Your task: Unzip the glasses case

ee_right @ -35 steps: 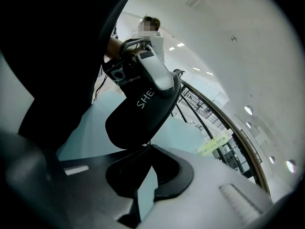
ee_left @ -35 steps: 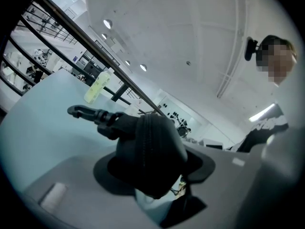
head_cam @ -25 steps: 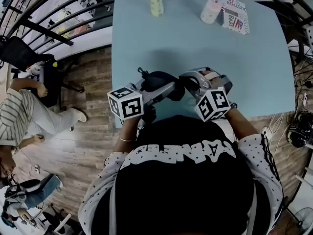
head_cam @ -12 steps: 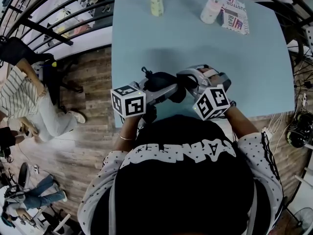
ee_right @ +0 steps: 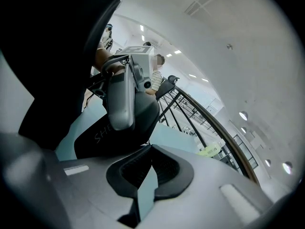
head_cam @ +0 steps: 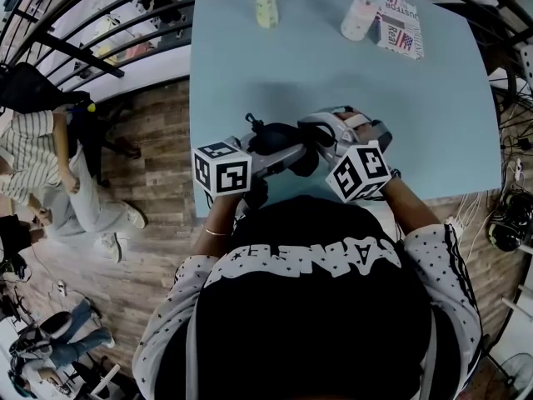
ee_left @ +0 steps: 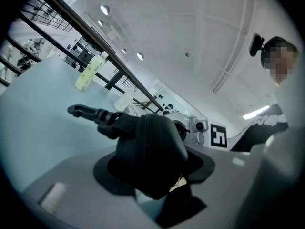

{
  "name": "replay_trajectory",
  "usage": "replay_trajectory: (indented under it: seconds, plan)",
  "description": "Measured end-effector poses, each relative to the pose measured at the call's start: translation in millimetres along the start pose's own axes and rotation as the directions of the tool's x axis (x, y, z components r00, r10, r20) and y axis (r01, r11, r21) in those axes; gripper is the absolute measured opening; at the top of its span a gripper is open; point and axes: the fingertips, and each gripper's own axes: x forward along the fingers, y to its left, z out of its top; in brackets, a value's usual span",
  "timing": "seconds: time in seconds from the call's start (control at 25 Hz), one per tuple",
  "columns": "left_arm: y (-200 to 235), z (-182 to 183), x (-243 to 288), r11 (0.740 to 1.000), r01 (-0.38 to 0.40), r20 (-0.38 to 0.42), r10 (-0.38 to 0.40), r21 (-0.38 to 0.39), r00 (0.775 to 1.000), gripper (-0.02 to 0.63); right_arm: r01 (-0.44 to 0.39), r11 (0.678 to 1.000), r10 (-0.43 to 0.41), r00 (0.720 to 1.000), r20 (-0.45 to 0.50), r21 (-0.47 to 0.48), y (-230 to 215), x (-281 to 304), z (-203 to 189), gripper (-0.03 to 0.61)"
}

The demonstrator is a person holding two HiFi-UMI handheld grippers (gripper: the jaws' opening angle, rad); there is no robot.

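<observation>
The black glasses case [head_cam: 273,136] is held up over the light blue table [head_cam: 416,115], just in front of the person. My left gripper [head_cam: 293,150] is shut on the case. In the left gripper view the case [ee_left: 152,142] fills the gap between the pads, zipper line uppermost, with its strap and clip [ee_left: 83,112] sticking out to the left. My right gripper [head_cam: 313,138] is shut, its tips meeting at the case's edge [ee_right: 119,137] where the zipper runs. They look pinched on the zipper pull, which is too small to make out. The left gripper's grey finger [ee_right: 121,99] lies across the case.
A pale green bottle [head_cam: 266,2], a white tub [head_cam: 360,15] and a printed packet [head_cam: 401,25] stand at the table's far edge. The table's left edge [head_cam: 193,140] is close to the left gripper. Beyond it are wooden floor, railings and seated people.
Both grippers and the case have drifted slightly away from the person; the grips look the same. People on the floor at the left have shifted.
</observation>
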Motion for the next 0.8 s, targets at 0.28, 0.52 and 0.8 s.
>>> replay_trajectory:
  seconds: [0.28,0.52,0.8]
  plan:
    - [-0.7,-6.5,1.0,1.000,0.011,-0.041,-0.011,0.001,0.999,0.000,0.004,1.000,-0.004,1.000,0.008,-0.022,-3.3,2.7,9.1,0.006]
    - [-3.1,-16.4,8.2,0.999,0.004,-0.103,0.000,0.039,0.995,0.000,0.009,0.999,-0.008,1.000,0.018,-0.054,-2.5,2.2,10.2,0.007]
    - [1.1,-27.5,13.9,0.998,0.002,-0.155,0.008,0.061,0.988,0.000,0.006,0.993,-0.006,1.000,-0.005,-0.116,0.8,5.6,8.0,0.006]
